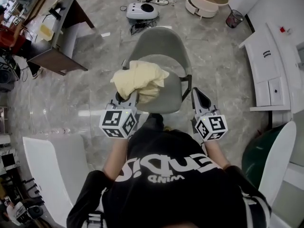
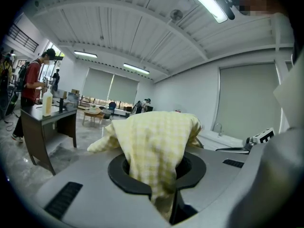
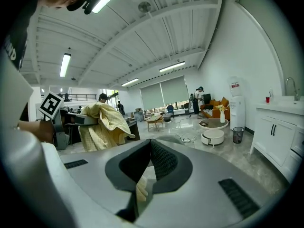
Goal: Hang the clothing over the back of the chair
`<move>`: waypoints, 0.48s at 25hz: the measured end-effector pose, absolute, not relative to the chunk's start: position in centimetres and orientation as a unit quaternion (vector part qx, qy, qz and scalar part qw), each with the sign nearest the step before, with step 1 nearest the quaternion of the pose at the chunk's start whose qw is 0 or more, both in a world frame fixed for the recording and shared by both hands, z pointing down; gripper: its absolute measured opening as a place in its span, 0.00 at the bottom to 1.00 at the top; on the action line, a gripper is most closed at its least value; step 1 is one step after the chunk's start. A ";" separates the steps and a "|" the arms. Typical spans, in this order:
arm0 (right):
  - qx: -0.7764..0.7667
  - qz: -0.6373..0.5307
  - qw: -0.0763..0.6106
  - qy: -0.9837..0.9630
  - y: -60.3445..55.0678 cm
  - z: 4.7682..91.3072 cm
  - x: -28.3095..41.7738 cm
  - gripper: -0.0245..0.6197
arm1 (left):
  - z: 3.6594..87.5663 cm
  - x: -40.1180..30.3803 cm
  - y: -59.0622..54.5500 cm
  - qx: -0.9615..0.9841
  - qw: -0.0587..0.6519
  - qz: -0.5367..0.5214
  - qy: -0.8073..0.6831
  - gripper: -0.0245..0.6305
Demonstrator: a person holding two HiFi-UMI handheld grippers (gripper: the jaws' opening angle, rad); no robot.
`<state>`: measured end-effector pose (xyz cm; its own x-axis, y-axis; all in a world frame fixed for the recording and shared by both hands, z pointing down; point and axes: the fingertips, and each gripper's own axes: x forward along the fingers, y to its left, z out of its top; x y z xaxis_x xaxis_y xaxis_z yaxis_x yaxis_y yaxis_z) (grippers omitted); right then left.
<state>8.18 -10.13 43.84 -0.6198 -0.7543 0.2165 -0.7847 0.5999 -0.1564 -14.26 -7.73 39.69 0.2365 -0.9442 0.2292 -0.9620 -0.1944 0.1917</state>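
A pale yellow checked garment (image 1: 140, 77) hangs bunched over the seat of a grey shell chair (image 1: 159, 44). The chair's rounded back is on the far side from me. My left gripper (image 1: 128, 95) is shut on the garment's near edge. In the left gripper view the cloth (image 2: 156, 137) bulges up from between the jaws of that gripper (image 2: 156, 167) and hides the tips. My right gripper (image 1: 196, 92) is level with the chair's black armrest (image 1: 188, 83) at the right and apart from the cloth. Its jaws (image 3: 150, 141) meet at the tips and grip nothing. From there the garment (image 3: 99, 122) shows at the left.
A dark desk (image 1: 57, 37) stands at the back left, with a person (image 2: 33, 87) beside it. A white floor device (image 1: 141, 11) with cables lies beyond the chair. Farther off are a round white table (image 1: 204, 4) and a bin (image 1: 234, 18). White cabinets (image 1: 266, 65) line the right, and white chairs (image 1: 52, 175) flank me.
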 end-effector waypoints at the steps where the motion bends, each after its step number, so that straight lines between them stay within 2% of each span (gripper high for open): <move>1: 0.432 0.118 0.064 -0.892 -10.9 43.7 7.7 0.06 | 39.7 -14.7 -8.6 0.773 0.149 0.031 -0.615 0.17; 12: 0.458 0.112 0.063 -0.880 -18.1 42.2 4.0 0.06 | 39.2 -17.1 -16.6 0.800 0.149 0.043 -0.579 0.17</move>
<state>3.95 -18.07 42.24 -0.5721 -0.7917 0.2141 -0.8201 0.5552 -0.1385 -17.07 -16.62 39.20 0.3257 -0.9144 0.2404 -0.9398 -0.2852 0.1883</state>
